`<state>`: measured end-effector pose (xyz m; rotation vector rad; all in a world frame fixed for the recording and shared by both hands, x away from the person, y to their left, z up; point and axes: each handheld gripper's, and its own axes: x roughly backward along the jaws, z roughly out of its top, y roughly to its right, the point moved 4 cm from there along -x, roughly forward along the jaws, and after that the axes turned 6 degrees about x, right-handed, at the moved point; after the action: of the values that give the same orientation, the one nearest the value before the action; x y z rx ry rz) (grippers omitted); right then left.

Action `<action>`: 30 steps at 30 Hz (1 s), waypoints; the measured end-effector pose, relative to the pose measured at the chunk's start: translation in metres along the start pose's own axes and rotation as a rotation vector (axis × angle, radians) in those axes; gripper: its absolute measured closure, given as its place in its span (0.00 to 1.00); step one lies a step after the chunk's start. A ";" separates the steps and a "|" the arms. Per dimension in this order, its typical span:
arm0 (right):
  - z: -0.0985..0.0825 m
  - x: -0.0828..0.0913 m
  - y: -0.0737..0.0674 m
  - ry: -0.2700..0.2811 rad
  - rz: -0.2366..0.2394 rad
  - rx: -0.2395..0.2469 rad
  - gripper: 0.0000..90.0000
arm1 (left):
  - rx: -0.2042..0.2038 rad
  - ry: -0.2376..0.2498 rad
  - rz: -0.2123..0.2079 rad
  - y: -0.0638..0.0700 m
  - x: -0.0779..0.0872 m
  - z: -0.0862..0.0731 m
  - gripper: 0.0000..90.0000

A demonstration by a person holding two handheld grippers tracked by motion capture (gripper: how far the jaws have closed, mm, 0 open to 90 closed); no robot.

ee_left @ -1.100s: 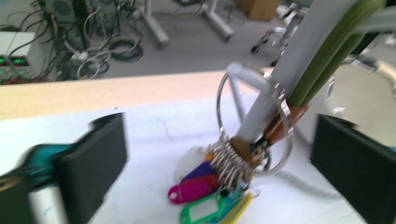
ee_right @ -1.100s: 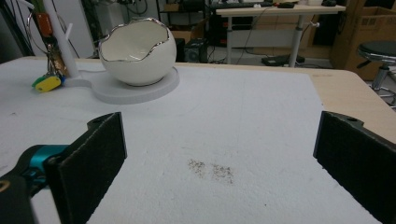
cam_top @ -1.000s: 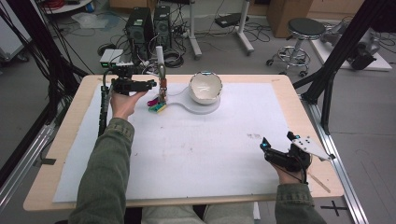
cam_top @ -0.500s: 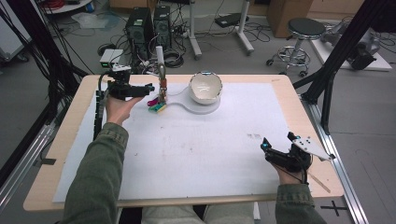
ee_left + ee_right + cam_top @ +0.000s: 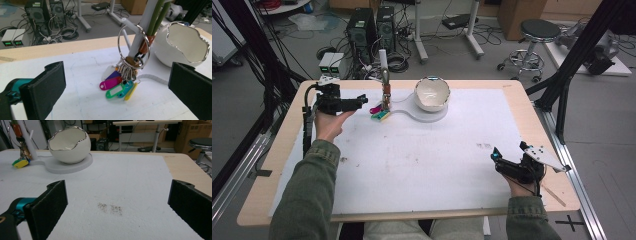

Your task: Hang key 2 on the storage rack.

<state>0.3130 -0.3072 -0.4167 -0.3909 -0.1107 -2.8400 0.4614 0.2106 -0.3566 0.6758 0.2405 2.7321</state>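
A metal key ring (image 5: 134,43) with several coloured tags (image 5: 117,87) hangs on a peg of a white post (image 5: 383,65) at the back of the table. The tags (image 5: 379,112) rest on the white sheet. My left gripper (image 5: 362,101) is a short way left of them, pointing at them, with its jaws open and nothing held. In the left gripper view the tags lie ahead between the wide-apart jaws of the left gripper (image 5: 118,85). My right gripper (image 5: 495,159) rests open and empty at the front right. The right gripper (image 5: 117,205) faces bare sheet.
A white egg-shaped bowl (image 5: 432,92) with a jagged silver rim sits on the stand's round base (image 5: 434,116), right of the post. A white sheet (image 5: 427,160) covers most of the wooden table (image 5: 277,150). Beyond the far edge are computers, cables and a stool (image 5: 537,32).
My left gripper has drawn back to the left, away from the key ring and post. The right gripper has stayed where it was.
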 end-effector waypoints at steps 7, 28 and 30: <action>-0.001 -0.002 0.001 -0.005 -0.008 0.005 0.02 | 0.000 0.014 0.015 -0.006 0.010 -0.011 0.02; -0.003 -0.004 0.001 -0.018 -0.007 0.003 0.02 | -0.013 0.048 0.021 -0.010 0.033 -0.030 0.02; -0.003 -0.004 0.001 -0.020 -0.006 0.004 0.02 | -0.007 0.057 0.019 -0.011 0.035 -0.032 0.02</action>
<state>0.3160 -0.3078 -0.4207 -0.4186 -0.1210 -2.8416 0.4194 0.2299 -0.3718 0.6022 0.2389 2.7715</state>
